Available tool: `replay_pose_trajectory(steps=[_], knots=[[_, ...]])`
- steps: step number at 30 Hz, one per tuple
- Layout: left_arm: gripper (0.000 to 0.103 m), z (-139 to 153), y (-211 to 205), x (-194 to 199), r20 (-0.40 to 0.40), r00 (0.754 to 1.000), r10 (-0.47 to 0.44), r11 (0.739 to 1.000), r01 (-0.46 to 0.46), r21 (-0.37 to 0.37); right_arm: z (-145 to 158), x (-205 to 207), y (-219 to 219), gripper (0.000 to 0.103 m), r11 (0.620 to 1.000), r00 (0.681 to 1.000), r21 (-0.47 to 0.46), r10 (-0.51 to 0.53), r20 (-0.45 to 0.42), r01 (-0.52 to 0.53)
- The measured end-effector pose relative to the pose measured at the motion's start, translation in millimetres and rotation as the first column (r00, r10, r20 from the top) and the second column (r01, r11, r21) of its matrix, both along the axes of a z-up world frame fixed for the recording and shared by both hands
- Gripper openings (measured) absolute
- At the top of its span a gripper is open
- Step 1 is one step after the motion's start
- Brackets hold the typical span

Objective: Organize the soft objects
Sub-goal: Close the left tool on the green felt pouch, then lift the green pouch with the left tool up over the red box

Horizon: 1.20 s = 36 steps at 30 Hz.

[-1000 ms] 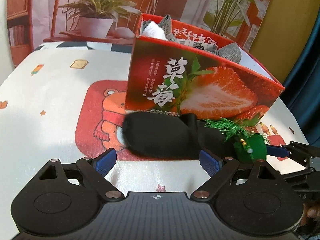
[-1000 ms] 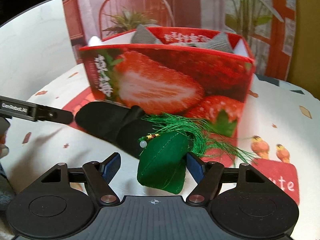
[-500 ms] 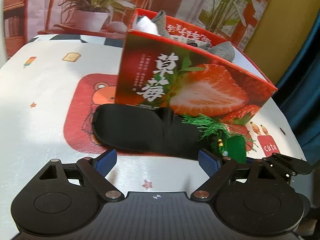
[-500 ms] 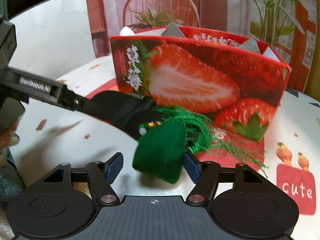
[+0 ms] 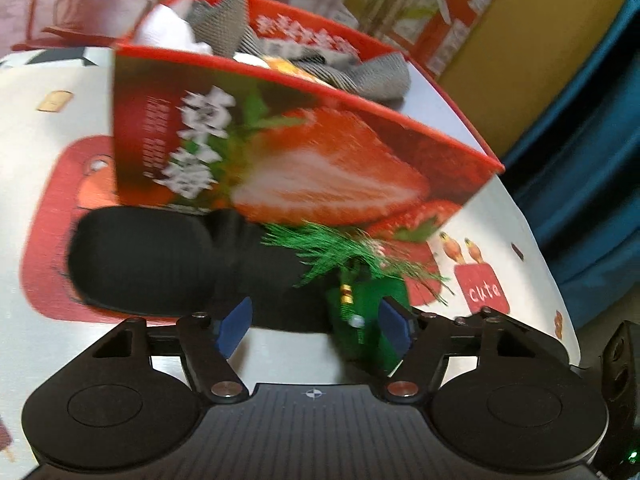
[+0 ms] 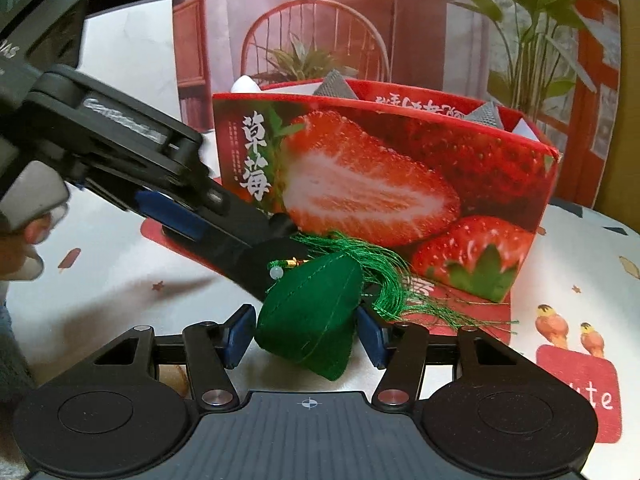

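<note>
Strawberry box lettering motion-blurred

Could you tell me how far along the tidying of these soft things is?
Done: grey cloths and white items sit in the strawberry box. In hand: the right tool is shut on the green sachet; the left tool, jaws just closing, straddles the black eye mask. Left: both go in.

One strawberry box stands on the table, with one black eye mask lying before it. One green tasselled pouch, two grippers.
</note>
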State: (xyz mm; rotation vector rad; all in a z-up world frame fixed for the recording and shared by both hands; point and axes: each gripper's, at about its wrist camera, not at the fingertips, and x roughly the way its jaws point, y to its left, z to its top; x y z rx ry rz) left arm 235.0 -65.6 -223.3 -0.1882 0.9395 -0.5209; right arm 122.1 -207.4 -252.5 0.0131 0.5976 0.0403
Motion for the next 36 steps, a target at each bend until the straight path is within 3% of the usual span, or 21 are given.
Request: replay_pose_trajectory(steps=[9,13,36], knots=[[0.064,-13.0,-28.5,-3.1,0.028,0.998,-0.054,0.999,0.054,-0.006,-8.5,-0.9,-3.4,0.049,1.000,1.000,0.014,-0.001,0.009,0.001],[0.053,-17.8,-36.4,-8.1,0.037,0.995,-0.090,0.996,0.091,-0.013,-9.0,-2.7,-1.4,0.049,1.000,1.000,0.009,-0.001,0.011,0.001],[0.050,-17.7,-31.0,-20.9,0.066,0.993,-0.101,0.994,0.103,-0.034,-5.1,-6.9,3.6,0.047,1.000,1.000,0.004,0.011,0.014,-0.011]])
